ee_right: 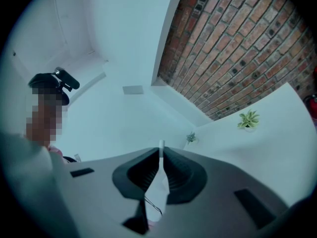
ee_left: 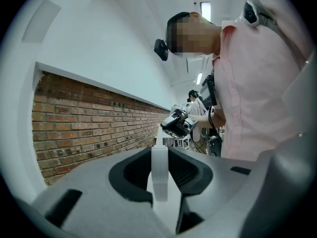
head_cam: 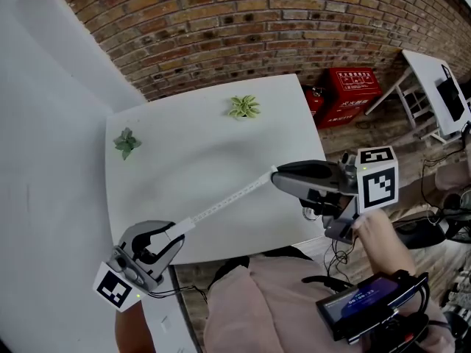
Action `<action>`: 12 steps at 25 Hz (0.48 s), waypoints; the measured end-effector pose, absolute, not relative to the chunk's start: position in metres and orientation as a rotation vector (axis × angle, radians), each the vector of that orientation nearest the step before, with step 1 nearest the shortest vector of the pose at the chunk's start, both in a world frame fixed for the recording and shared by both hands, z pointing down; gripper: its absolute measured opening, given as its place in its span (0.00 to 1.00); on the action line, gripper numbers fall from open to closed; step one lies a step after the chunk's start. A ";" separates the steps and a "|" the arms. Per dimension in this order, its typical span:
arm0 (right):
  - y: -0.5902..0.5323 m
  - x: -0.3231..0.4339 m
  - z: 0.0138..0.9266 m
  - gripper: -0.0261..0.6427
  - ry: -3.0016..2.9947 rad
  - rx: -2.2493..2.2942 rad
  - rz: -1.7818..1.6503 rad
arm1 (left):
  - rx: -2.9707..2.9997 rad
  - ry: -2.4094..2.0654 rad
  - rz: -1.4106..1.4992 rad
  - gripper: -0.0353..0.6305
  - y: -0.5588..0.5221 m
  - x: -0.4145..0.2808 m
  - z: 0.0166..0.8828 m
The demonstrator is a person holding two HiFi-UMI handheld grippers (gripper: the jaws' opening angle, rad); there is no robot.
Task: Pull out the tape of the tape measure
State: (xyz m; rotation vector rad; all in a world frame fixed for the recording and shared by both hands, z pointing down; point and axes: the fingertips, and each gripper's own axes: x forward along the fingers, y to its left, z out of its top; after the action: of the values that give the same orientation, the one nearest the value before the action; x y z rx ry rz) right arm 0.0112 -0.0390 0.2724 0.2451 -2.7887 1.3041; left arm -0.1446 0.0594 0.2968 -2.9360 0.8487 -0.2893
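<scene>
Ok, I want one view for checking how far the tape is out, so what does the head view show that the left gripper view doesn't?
Only the head view: the white table, a light-green plant, a darker plant, red boxes, and the full span of the tape from left gripper to right gripper. Only the left gripper view: its jaws closed on the white tape measure case, close up, and a ceiling light. Both: the tape, the right gripper, the brick wall, the person's pink shirt.
</scene>
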 end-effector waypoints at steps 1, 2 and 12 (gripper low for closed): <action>-0.040 0.013 0.272 0.08 -2.792 0.255 1.303 | -2.936 0.857 -0.289 0.21 0.059 -0.146 0.297; -0.041 0.015 0.272 0.08 -2.794 0.260 1.300 | -2.935 0.862 -0.287 0.21 0.060 -0.148 0.297; -0.042 0.017 0.273 0.08 -2.790 0.272 1.301 | -2.940 0.862 -0.298 0.21 0.061 -0.150 0.298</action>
State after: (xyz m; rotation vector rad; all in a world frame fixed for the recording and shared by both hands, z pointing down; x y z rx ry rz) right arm 0.0171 -0.0422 0.2725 0.2724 -2.7902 1.3007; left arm -0.1501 0.0614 0.2980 -2.9400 0.8617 -0.2978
